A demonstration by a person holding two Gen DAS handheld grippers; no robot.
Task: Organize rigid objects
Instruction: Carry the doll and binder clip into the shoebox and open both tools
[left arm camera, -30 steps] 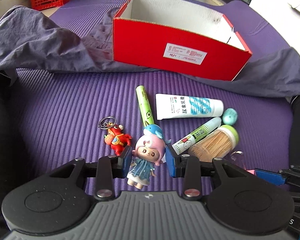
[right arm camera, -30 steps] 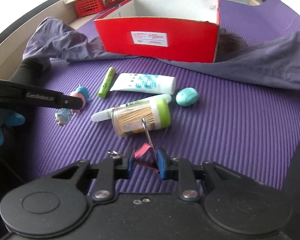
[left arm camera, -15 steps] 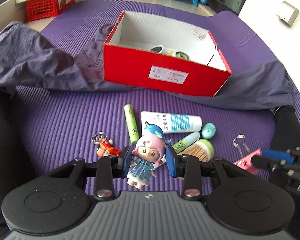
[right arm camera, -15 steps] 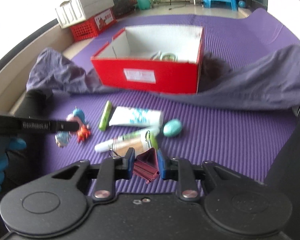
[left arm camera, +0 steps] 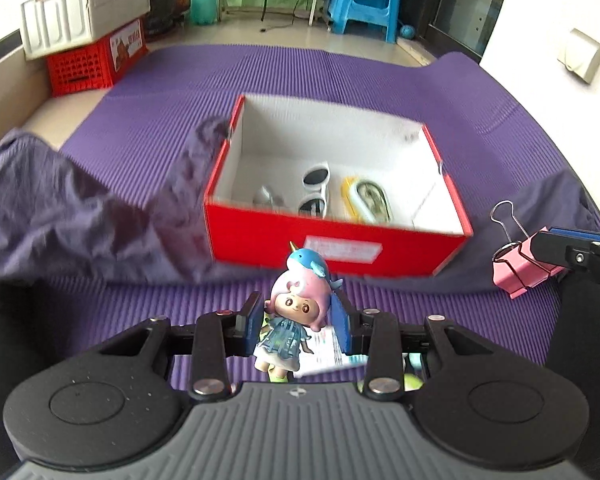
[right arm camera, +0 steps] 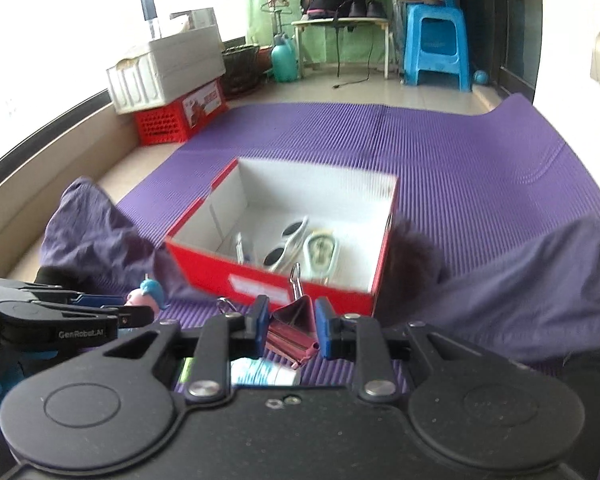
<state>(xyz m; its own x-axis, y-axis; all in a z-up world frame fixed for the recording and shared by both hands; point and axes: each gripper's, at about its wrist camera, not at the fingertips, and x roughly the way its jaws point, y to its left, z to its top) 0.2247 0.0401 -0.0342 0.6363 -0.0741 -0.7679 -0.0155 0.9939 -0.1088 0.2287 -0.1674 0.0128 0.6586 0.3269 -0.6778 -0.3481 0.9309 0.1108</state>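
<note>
My left gripper (left arm camera: 298, 320) is shut on a pink-haired doll figurine (left arm camera: 290, 316) with a blue whale on its head, held in the air in front of the red box (left arm camera: 332, 246). My right gripper (right arm camera: 292, 326) is shut on a pink binder clip (right arm camera: 292, 328), also raised short of the box (right arm camera: 268, 280); the clip also shows in the left wrist view (left arm camera: 520, 270). The box holds white sunglasses (left arm camera: 316, 190), a yellow-and-white item (left arm camera: 366, 198) and a small silver thing. The white tube (right arm camera: 260, 374) lies below my right gripper.
A dark purple cloth (left arm camera: 72, 220) lies bunched around the box on the purple mat (left arm camera: 340, 76). A red crate (left arm camera: 88, 60) with a white bin on it stands at the far left. A blue stool (right arm camera: 436, 44) and a small table stand beyond the mat.
Both grippers have risen from the mat and moved toward the box with the doll and the clip. The loose items on the mat have dropped below and out of view.
</note>
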